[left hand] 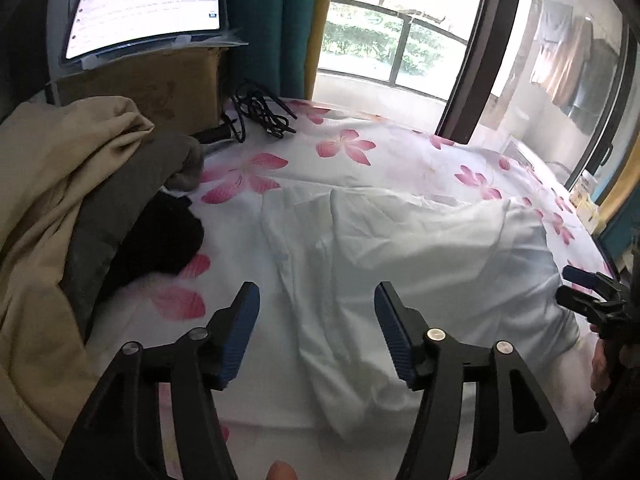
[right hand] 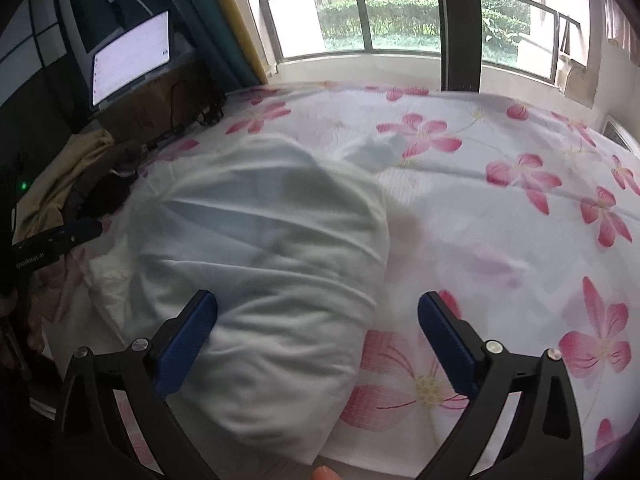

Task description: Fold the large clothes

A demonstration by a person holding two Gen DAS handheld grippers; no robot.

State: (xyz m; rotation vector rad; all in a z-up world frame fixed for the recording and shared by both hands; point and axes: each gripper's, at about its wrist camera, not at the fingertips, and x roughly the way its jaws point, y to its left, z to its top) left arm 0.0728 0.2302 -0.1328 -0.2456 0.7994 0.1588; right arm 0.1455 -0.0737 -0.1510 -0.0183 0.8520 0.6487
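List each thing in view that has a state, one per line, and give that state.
White garment: lying rumpled, partly folded on the floral sheet.
Left tongs: open, holding nothing.
Right tongs: open wide, holding nothing.
Monitor: switched on.
Black cable: lying tangled.
Beige cloth: heaped, unfolded.

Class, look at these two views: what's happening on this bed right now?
A person is folding a pale white garment on a flowered bedsheet, with a handheld gripper in each hand. Both the left gripper and the right gripper are open above the cloth, holding nothing. The garment lies partly folded and bunched. More clothes are piled at the bed's edge.
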